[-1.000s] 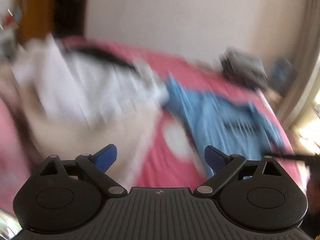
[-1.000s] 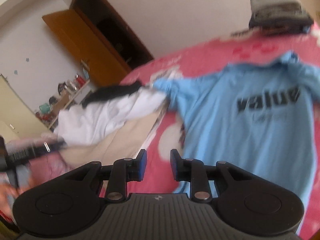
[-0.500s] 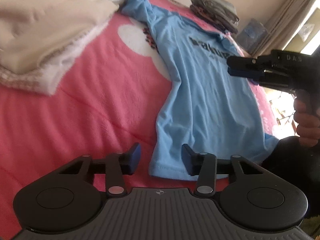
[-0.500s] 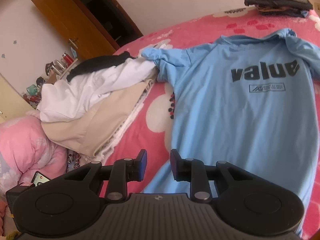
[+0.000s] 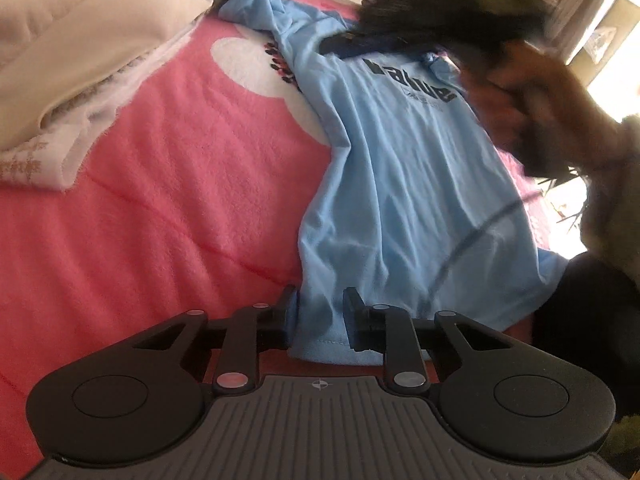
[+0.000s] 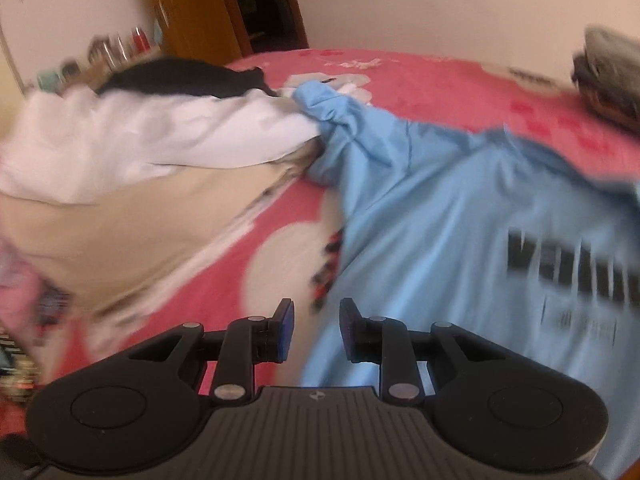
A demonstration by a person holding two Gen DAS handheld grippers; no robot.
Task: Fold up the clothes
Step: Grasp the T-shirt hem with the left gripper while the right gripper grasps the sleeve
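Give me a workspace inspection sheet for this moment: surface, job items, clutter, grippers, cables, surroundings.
Surface: pink bedspread with white patches.
Job's things: light blue T-shirt lying spread out, print up; one sleeve bunched against the pile.
Clutter: heap of white, beige and black clothes; folded stack at the far edge.
Grippers: left gripper has just been closing, the shirt's hem corner between its fingers, a gap still showing. Right gripper above the shirt's side edge, nothing held; blurred.
Cables: thin dark line across the shirt, blurred, cannot tell what it is.
Surroundings: wooden door, plain wall, bottles on a shelf.
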